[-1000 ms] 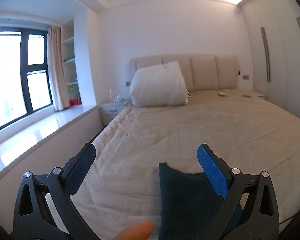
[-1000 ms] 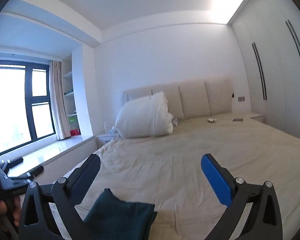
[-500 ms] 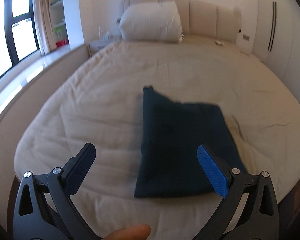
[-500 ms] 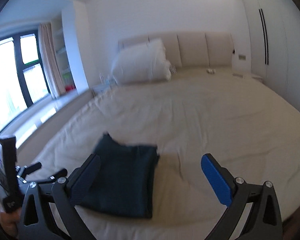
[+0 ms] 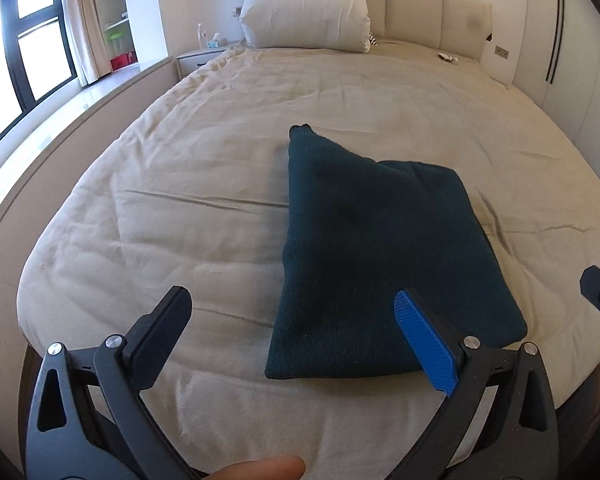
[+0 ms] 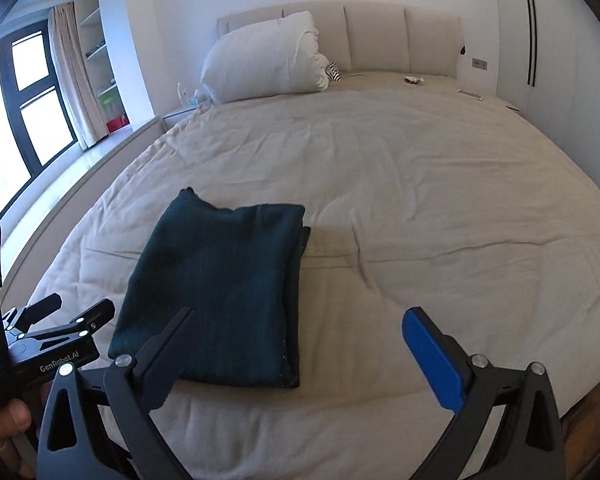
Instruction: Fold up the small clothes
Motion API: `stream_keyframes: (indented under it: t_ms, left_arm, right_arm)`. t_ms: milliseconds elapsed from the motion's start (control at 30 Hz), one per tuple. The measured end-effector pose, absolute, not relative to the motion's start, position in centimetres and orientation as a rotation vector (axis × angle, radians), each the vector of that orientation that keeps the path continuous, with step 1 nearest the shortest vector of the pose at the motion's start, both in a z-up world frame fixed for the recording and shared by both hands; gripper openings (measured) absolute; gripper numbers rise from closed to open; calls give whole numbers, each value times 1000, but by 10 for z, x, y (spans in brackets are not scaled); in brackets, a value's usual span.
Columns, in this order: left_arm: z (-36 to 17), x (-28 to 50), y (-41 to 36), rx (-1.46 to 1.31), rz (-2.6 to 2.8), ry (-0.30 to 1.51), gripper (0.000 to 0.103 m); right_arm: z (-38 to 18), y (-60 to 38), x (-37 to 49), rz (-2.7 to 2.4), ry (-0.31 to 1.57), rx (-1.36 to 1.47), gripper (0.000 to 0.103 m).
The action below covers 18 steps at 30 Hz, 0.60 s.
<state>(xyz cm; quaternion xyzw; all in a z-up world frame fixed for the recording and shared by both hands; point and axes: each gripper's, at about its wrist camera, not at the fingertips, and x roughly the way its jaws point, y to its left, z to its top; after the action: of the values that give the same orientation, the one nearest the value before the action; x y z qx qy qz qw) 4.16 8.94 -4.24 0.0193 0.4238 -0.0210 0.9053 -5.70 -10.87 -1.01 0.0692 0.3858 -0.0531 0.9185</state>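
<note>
Bed [image 5: 204,208] in wrinkled beige sheet lying under folded dark teal knit garment [image 5: 376,264] near its foot, left gripper [image 5: 296,332] and right gripper [image 6: 300,344] hovering empty with fingers spread wide, right view alone showing layered fold edges.

A wide bed [image 5: 228,152] with a wrinkled beige cover is filling most of the frame, a white pillow [image 5: 306,10] leaning against the padded headboard [image 5: 428,4] at top centre. A dark-framed window [image 5: 24,60] and a curtain [image 5: 80,20] are showing at upper left, with wardrobe doors [image 6: 556,40] standing at upper right.
</note>
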Motion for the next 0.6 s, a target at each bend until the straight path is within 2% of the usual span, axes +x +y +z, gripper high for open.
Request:
stream_keyframes:
  t_ms: [600]
  left_arm:
    - [-54, 47, 85, 43, -51, 905, 103]
  right_arm:
    - [-32, -102, -52, -74, 874, 145, 103]
